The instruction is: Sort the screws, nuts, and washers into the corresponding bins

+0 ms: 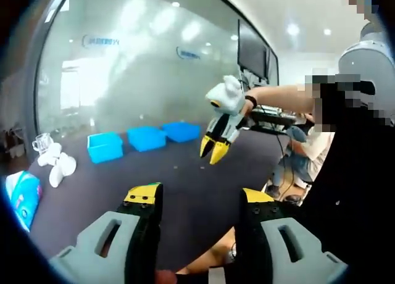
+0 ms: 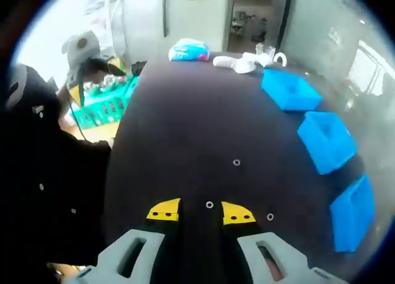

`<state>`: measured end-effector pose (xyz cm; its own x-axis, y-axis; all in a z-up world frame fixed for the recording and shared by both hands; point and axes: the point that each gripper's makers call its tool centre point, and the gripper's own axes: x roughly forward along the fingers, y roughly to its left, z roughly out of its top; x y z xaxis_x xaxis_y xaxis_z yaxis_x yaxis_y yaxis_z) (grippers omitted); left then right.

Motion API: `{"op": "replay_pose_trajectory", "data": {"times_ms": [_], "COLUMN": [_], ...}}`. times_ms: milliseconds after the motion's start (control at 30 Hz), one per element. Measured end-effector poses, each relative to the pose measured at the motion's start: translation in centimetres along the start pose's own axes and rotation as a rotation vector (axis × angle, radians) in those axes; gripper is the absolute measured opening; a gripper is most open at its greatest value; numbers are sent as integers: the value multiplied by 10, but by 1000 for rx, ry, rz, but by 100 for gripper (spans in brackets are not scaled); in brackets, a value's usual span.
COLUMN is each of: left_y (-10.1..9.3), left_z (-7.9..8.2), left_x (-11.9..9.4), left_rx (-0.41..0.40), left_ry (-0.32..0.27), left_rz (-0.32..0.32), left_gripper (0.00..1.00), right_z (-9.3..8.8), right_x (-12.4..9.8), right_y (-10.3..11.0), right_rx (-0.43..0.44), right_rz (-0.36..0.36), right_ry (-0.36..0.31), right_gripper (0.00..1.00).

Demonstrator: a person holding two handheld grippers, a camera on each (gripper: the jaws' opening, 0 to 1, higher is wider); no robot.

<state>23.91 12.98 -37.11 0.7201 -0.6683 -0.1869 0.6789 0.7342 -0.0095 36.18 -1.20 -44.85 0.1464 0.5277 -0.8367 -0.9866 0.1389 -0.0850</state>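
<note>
Closest to me over the dark table (image 2: 185, 142), my right gripper (image 2: 201, 211) points down at a small ring-shaped piece, a washer (image 2: 210, 204) as best I can tell, lying right between its yellow tips. The jaws stand narrowly apart and hold nothing; I judge I keep them like that so they can straddle so small a part. Two more small pieces lie on the table, one (image 2: 270, 217) just beside the right tip and one (image 2: 236, 162) farther out. Beyond them, along the table's edge, three blue bins (image 2: 327, 141) sit in a row, ready to receive sorted parts. My left gripper (image 1: 199, 200) hangs above the table with its jaws wide and empty, I judge waiting. Farthest off lies a blue-and-white packet (image 2: 188, 50).
</note>
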Motion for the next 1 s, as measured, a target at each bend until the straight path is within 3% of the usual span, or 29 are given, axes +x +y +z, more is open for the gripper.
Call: {"op": "replay_pose_trajectory", "data": {"times_ms": [267, 900, 1000], "left_y": [4, 6, 6], "left_z": [-3, -5, -5], "left_x": [-1, -3, -3], "left_rx": [-11, -22, -23], "left_ry": [-1, 0, -1], "left_rz": [7, 18, 19], "left_gripper": [47, 47, 47], "right_z": [-5, -11, -10], "right_x": [11, 20, 21], "right_y": [-2, -6, 0], "right_rx": [-20, -2, -13], "right_rz": [37, 91, 105], "right_ry": [80, 152, 163], "right_gripper": [16, 9, 3]}}
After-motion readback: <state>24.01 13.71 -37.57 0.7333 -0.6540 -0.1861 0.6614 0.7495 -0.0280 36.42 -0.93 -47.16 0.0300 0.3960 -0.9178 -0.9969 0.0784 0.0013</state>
